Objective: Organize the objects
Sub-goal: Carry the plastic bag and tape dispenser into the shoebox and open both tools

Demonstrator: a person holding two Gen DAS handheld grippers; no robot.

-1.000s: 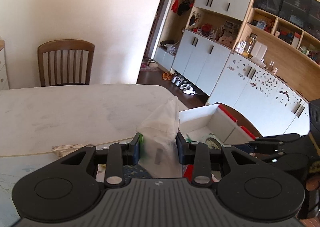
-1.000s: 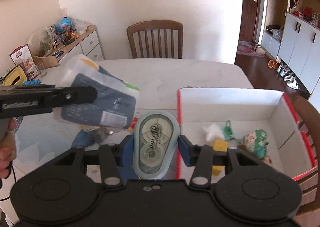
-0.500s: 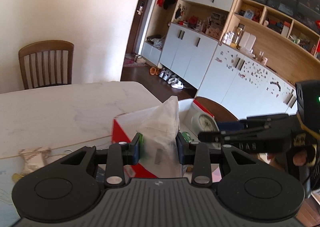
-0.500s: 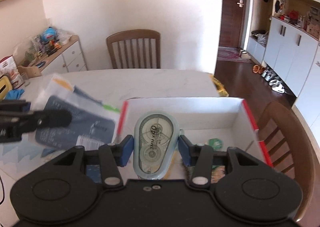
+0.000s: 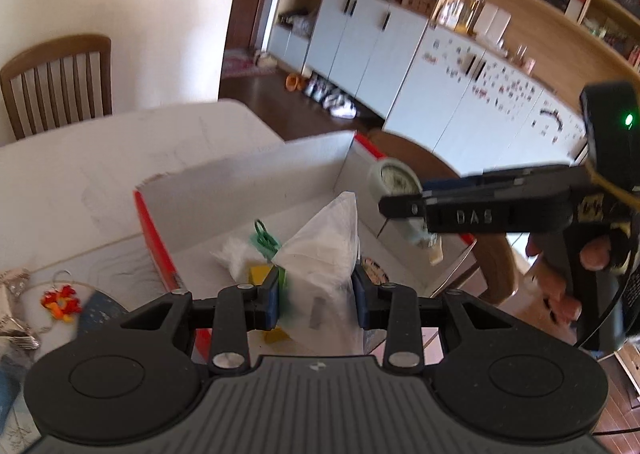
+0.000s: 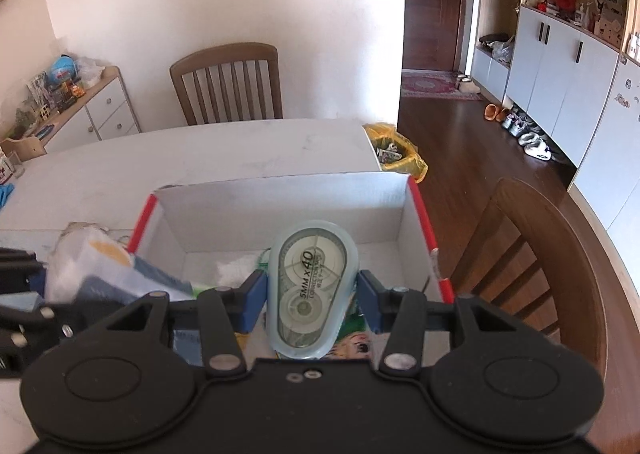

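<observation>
I count one box (image 6: 280, 210), white inside with red edges, and two things in my grip: one clear bag (image 5: 320, 254) and one correction tape (image 6: 310, 290). Loose in the box I see one white wad (image 5: 232, 254), one green clip (image 5: 262, 236) and one yellow block (image 5: 258, 274); more lies under the grippers, too hidden to count. The box sits on a pale table (image 6: 200, 154), with two wooden chairs, one at the far side (image 6: 228, 82) and one (image 6: 532, 246) just right of the box. White cupboards (image 6: 560, 66) line the right wall over a dark wood floor. My left gripper (image 5: 316, 296) tilts down over the box, its pads pressed on the bag. My right gripper (image 6: 310, 300) also angles down above the box, part-way closed on the tape, held upright between the pads; a hand (image 5: 592, 254) shows on its grip.
</observation>
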